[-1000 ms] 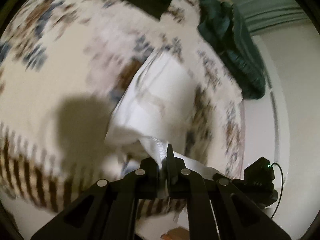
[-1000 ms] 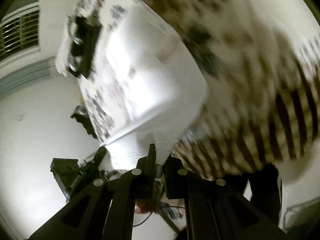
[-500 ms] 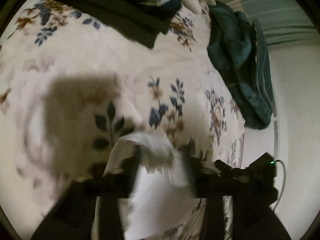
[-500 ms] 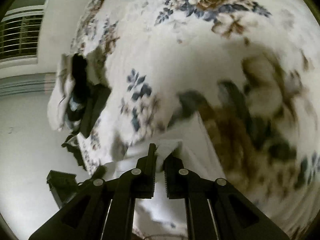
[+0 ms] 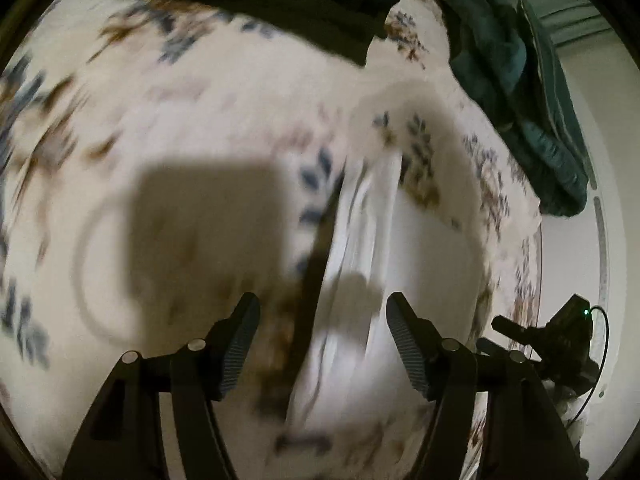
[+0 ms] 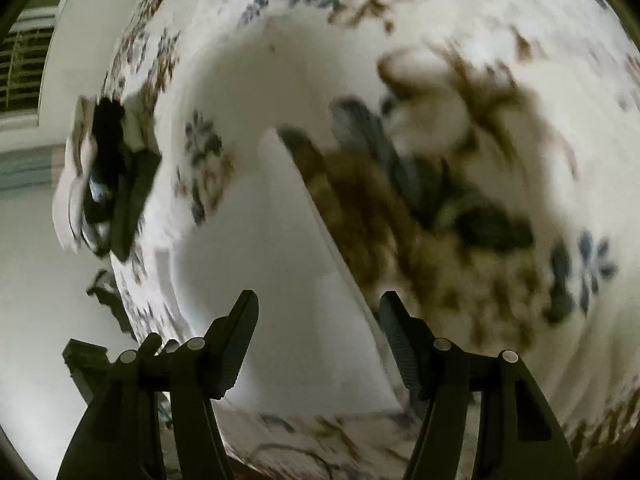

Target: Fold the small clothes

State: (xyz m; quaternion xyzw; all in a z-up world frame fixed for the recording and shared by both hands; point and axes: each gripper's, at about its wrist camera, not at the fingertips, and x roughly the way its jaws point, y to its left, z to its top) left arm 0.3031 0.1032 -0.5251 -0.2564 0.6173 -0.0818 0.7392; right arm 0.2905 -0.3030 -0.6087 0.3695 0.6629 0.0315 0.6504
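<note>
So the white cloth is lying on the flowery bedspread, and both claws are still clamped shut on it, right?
Not quite. The white cloth does lie on the flowery bedspread, but neither claw grips it. The left wrist view shows the left claw with its jaws spread wide, and the right wrist view shows the right claw open too, the cloth lying loose beyond them.

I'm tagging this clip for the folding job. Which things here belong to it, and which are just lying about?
Part of the job:
- white garment, lying on the bed
- left tongs, open
- right tongs, open

Lying about:
- floral bedspread
- dark green bundle of fabric
- black cloth
</note>
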